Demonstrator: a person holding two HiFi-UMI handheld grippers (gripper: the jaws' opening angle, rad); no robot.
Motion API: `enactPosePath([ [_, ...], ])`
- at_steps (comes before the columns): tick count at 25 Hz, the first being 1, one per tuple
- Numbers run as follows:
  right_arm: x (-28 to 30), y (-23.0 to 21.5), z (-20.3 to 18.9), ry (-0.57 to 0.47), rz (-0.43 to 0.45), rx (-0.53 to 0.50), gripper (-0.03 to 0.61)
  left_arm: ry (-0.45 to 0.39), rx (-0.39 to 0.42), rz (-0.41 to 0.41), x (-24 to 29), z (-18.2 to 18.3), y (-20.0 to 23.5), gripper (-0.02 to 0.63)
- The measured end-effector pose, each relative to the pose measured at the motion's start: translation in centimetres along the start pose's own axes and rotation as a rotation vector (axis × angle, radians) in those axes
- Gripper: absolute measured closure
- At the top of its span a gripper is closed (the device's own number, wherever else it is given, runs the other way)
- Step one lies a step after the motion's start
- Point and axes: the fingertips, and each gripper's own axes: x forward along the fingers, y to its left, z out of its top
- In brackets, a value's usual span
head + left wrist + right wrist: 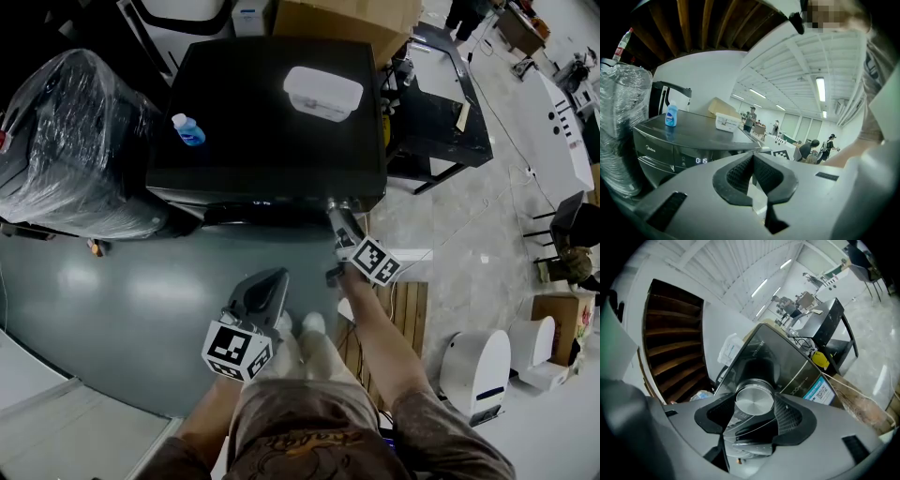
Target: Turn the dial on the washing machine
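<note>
The dark washing machine (pixel 272 112) stands in front of me, seen from above in the head view. Its round silver dial (pixel 753 399) fills the middle of the right gripper view, sitting between the two black pads. My right gripper (pixel 755 412) is shut on that dial at the machine's front right corner (pixel 335 210). My left gripper (pixel 274 281) hangs lower and left, away from the machine, shut with nothing between its pads (pixel 753 165). The left gripper view shows the machine's front panel (pixel 670 150) with a lit display (pixel 701 161).
A blue bottle (pixel 188 129) and a white plastic box (pixel 322 92) rest on the machine's top. A plastic-wrapped bulky object (pixel 75 141) stands at its left. A black table (pixel 441 112) is at the right, a wooden pallet (pixel 398 314) by my feet.
</note>
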Motion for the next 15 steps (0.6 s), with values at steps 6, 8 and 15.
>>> enactPosePath([
  [6, -0.1, -0.4, 0.1, -0.052, 0.023, 0.154, 0.328, 0.000, 0.001, 0.000, -0.1, -0.1, -0.3, 0.621],
  [8, 0.0, -0.5, 0.0, -0.060, 0.031, 0.200, 0.328, 0.000, -0.001, 0.002, -0.2, -0.2, -0.1, 0.621],
  [15, -0.2, -1.1, -0.2, -0.126, 0.060, 0.409, 0.328, 0.006, 0.000, 0.011, -0.7, -0.4, 0.2, 0.621],
])
